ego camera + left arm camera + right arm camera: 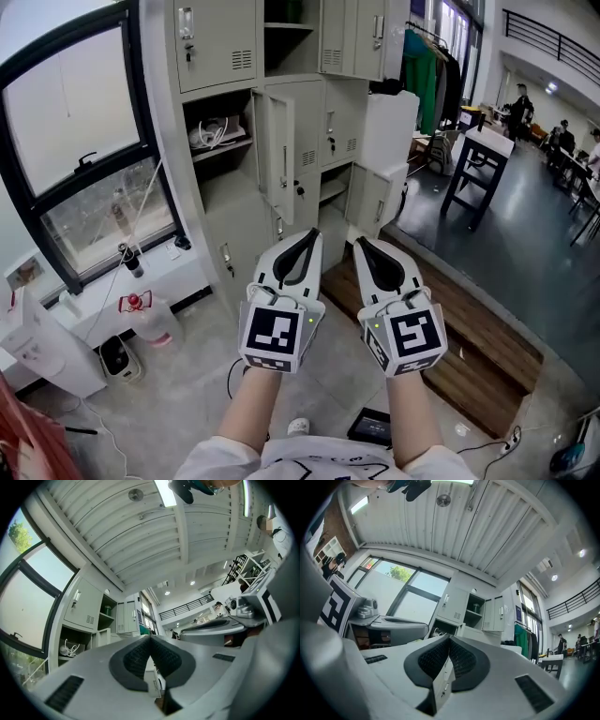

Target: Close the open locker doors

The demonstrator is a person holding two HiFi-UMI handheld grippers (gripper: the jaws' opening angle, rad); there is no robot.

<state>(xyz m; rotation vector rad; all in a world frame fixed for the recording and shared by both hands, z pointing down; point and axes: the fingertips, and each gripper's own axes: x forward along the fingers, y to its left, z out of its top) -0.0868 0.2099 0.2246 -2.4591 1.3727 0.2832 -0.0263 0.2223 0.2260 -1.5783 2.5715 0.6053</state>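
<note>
**Head view, looking steeply down.** The left gripper [310, 234] and the right gripper [360, 242] are held side by side at lower centre, each pointing toward 12 o'clock.

**Fingers.** In the left gripper view the jaws meet at their tips. The ribbed pads [136, 656] are closed into a narrow wedge with nothing between them. The right gripper view shows the same: jaws together and empty.

**Task object.** The locker bank [220, 42] stands at 12 o'clock, beyond both sets of tips and apart from them.
- A middle-row door [281, 150] stands swung out at 12 o'clock from the left gripper's tips.
- A second open door [389, 127] and a lower open door [379, 202] lie at 1 o'clock from the right gripper's tips.
- No door touches a jaw.
- An open compartment [230, 108] at 11 o'clock holds a pale tangle of cable [214, 134].
- A top-row compartment [287, 47] also stands open.

**Surroundings.** A window [84, 159] lies at 9 o'clock, a green garment [422, 75] at 1 o'clock, a black table [478, 169] at 2 o'clock and a wooden platform [478, 347] at 4 o'clock.
</note>
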